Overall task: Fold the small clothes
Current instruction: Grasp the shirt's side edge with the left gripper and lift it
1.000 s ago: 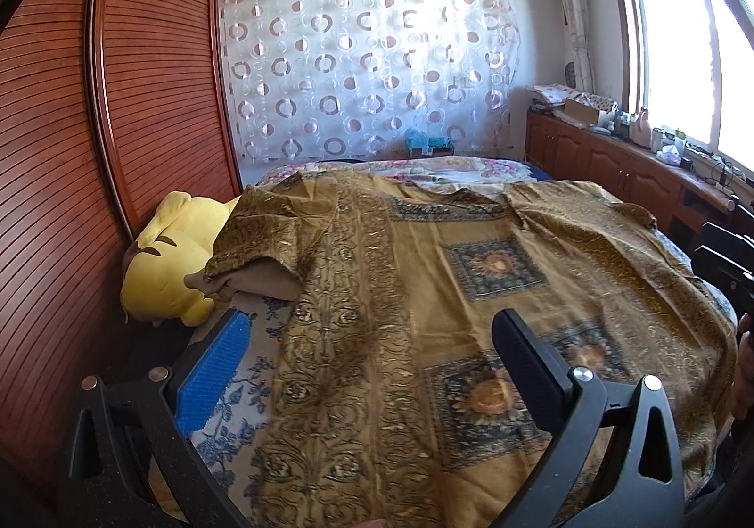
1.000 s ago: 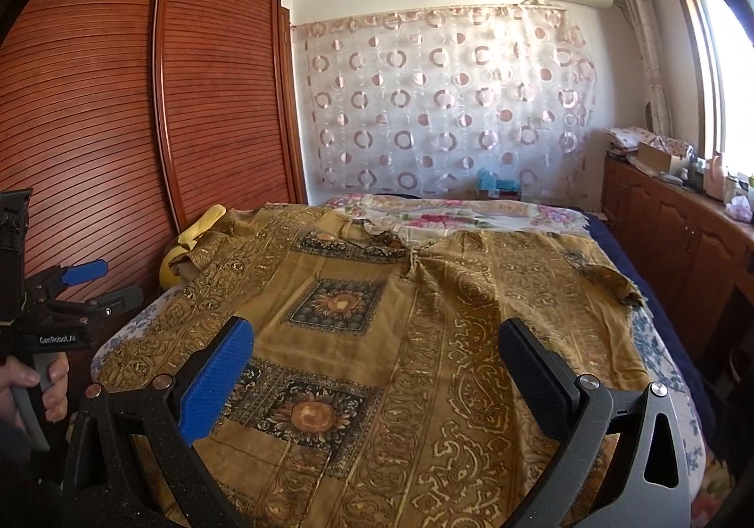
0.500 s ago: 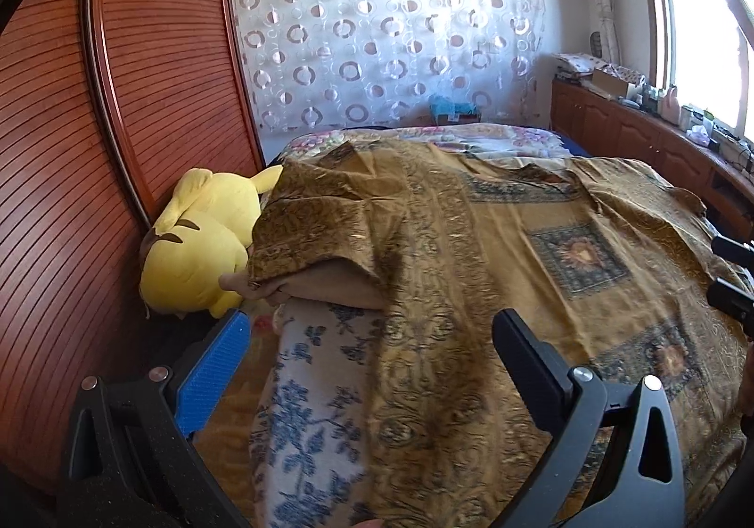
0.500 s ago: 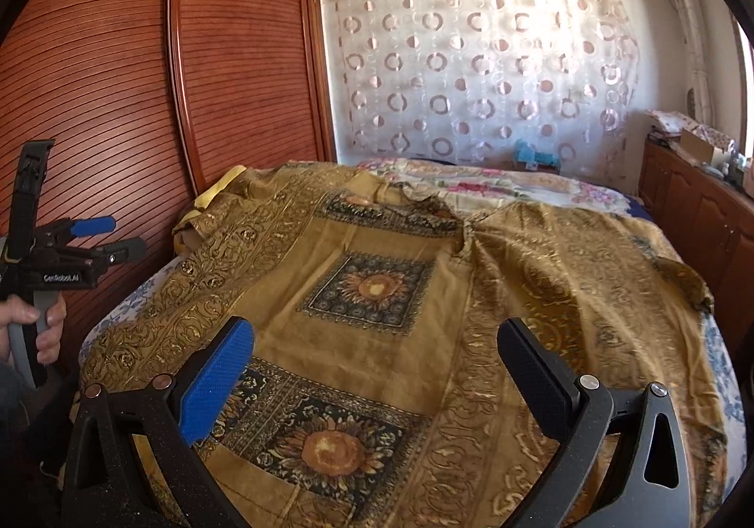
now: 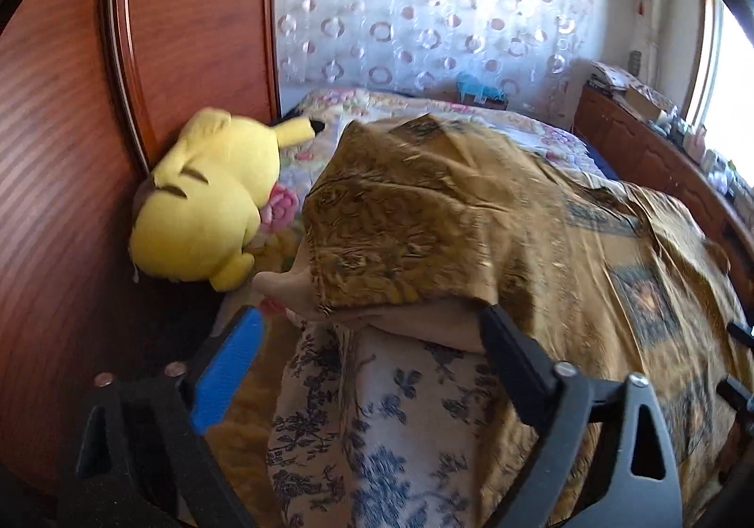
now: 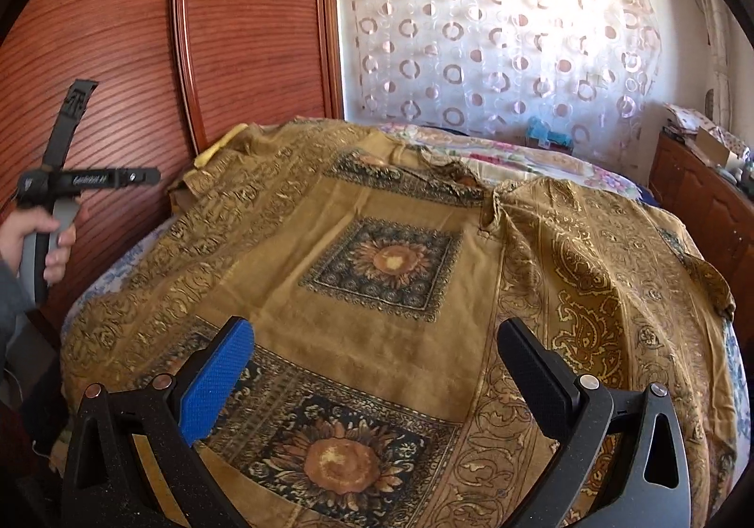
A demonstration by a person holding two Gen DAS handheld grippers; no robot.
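A gold-brown patterned garment [image 6: 386,264] lies spread flat over the bed. Its left short sleeve [image 5: 405,217] sticks out over the bed's edge, pale lining showing at the cuff. My left gripper [image 5: 370,316] sits just in front of that cuff; its jaws are closing, with the cuff edge between the tips and no pad pressing on it. The right wrist view also shows the left gripper [image 6: 94,177], held by a hand [image 6: 42,235] at the bed's left side. My right gripper [image 6: 374,330] hovers open over the garment's lower front, nothing between its fingers.
A yellow plush toy [image 5: 207,198] lies between the bed and the wooden wardrobe doors [image 5: 70,103], close to the sleeve. The blue floral bedsheet [image 5: 377,410] shows under the garment. Wooden cabinets [image 6: 707,207] run along the bed's right side, and a patterned curtain [image 6: 495,47] hangs behind.
My left gripper has swung left and closer to the sleeve and plush toy, and its jaws have narrowed a little. The right gripper has shifted slightly nearer over the garment.
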